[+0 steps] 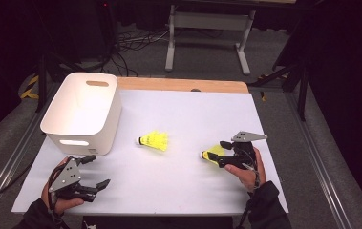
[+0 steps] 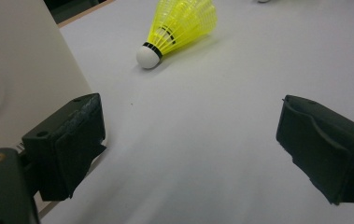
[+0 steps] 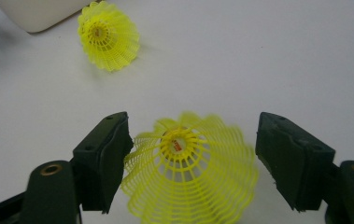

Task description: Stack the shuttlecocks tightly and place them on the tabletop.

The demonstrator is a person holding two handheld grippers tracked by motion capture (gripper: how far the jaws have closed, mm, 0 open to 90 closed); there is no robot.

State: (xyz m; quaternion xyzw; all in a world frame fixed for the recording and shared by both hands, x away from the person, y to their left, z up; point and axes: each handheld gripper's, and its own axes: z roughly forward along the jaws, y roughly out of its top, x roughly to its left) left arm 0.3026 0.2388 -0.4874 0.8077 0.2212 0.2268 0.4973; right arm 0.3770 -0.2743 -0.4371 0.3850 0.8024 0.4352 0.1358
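The near shuttlecock (image 3: 189, 170) lies on its side on the white table (image 1: 193, 114), right in front of your right gripper (image 1: 222, 153). Its open yellow skirt faces that gripper and its cork end points away to the left in the high view, so its long axis runs almost straight along the gripper's reach. Your right gripper's jaws stand apart on either side of the skirt; one pad looks to be just at the mesh, the other clear of it, nothing clamped. Closing here would likely squeeze the widest, softest part of the skirt.

The second shuttlecock (image 1: 154, 141) lies farther left, mid-table, cork toward the white bin (image 1: 83, 113). Your left gripper (image 1: 97, 172) rests by the bin's near corner, jaws wide and empty, well apart from both shuttlecocks. Your right hand is plainly the nearer one.
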